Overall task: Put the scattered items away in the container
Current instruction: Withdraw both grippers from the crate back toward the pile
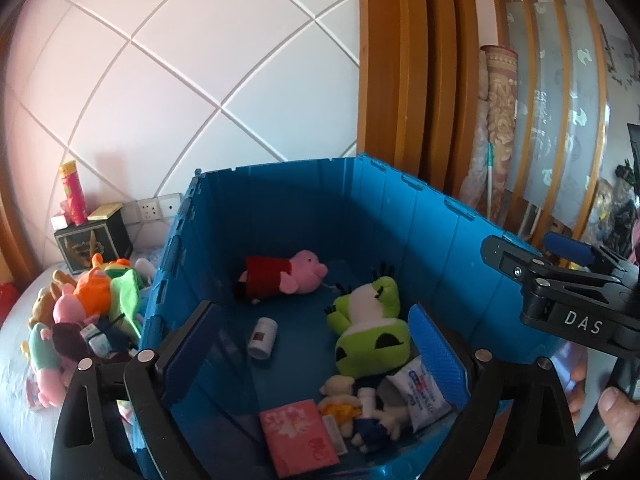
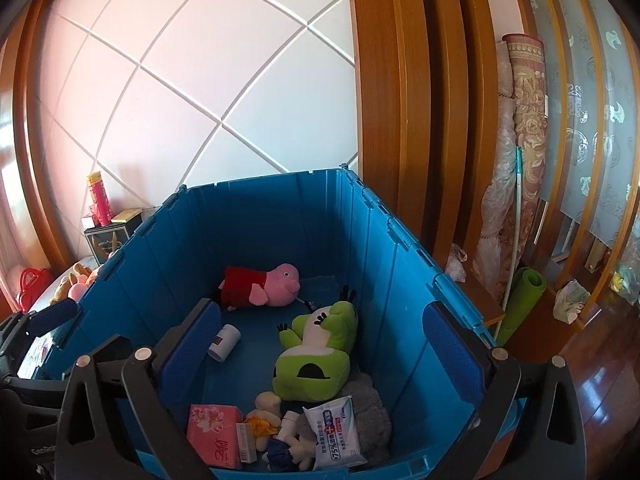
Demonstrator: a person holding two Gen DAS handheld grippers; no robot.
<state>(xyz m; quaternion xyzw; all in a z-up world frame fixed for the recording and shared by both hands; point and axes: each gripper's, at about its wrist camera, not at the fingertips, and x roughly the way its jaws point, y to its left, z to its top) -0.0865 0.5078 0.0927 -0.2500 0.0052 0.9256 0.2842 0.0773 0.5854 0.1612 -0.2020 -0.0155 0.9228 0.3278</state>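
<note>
- Left gripper [image 1: 316, 354] hangs over the blue container [image 1: 420, 232], jaws spread wide, nothing between the pads.
- Right gripper [image 2: 320, 352] likewise gaping and empty above the bin.
- Inside: pink pig plush [image 2: 260, 284] at twelve o'clock, green frog plush [image 2: 316, 356] centre, tissue pack [image 2: 214, 432] at seven.
- More plush toys [image 1: 88, 312] heaped outside, at nine o'clock.
</note>
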